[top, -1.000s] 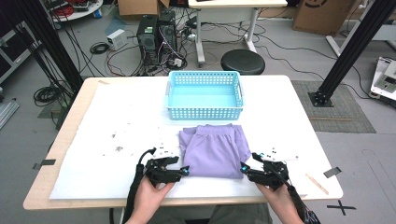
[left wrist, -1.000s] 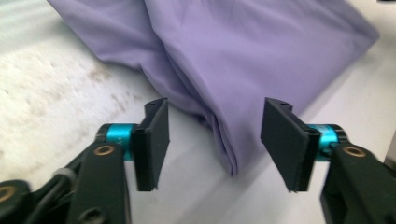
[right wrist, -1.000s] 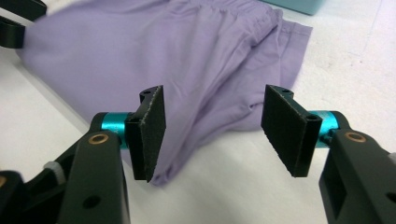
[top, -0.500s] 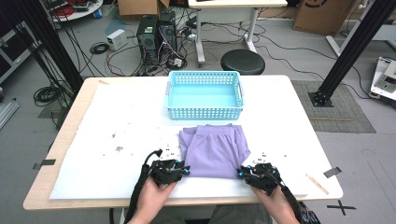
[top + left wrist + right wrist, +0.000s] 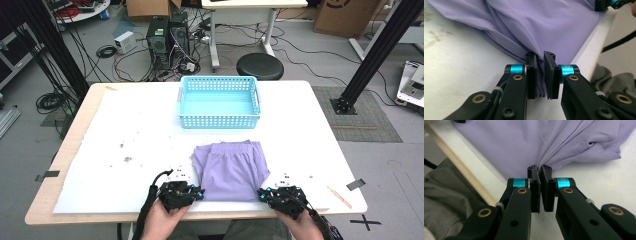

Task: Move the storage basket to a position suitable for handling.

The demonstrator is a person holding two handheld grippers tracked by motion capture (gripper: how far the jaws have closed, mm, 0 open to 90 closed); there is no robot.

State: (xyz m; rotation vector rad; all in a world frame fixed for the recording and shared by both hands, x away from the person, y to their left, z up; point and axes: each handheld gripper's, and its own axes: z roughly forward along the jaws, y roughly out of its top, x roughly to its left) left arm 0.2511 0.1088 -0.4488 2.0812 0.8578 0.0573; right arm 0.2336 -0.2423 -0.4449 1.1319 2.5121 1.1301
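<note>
Both grippers, left gripper [image 5: 540,75] and right gripper [image 5: 540,191], having just closed, are pinching the purple shorts [image 5: 231,170] at their near corners; basket [image 5: 220,101] sitting beyond, apparently empty. Lifting remaining.

Left hand-held gripper [image 5: 199,192] and right hand-held gripper [image 5: 261,193]: jaws just closed, pinching, both low, near table edge.

Purple garment [image 5: 544,22] runs off the top edge in both gripper views, so its type can't be told. Cloth pinched between the fingers [image 5: 535,185] is hidden there. Forearms cut off at the high view's bottom edge. Specks on bench [image 5: 125,159] too small to identify.
</note>
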